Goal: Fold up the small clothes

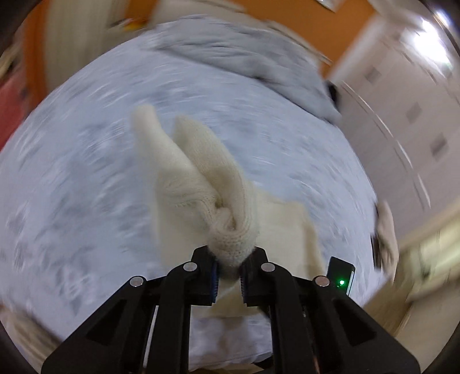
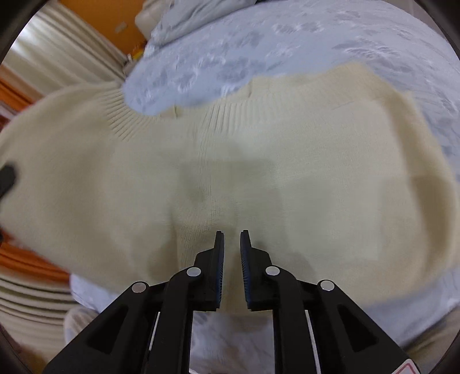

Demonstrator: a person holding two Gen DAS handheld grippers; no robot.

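Note:
A cream knit sweater (image 2: 258, 161) lies on a pale blue patterned bedspread (image 2: 258, 43). In the left wrist view my left gripper (image 1: 230, 259) is shut on a bunched part of the cream sweater (image 1: 201, 178), which is lifted above the bedspread (image 1: 86, 172) and hangs in two long folds. In the right wrist view my right gripper (image 2: 232, 238) hovers just over the sweater's middle, jaws a narrow gap apart with nothing between them. The ribbed neckline (image 2: 161, 106) is at the upper left.
A crumpled grey blanket (image 1: 244, 49) lies at the far end of the bed. White wardrobe doors (image 1: 402, 115) stand to the right, orange walls (image 1: 316, 17) behind. Cream curtains (image 2: 57, 66) hang at the left.

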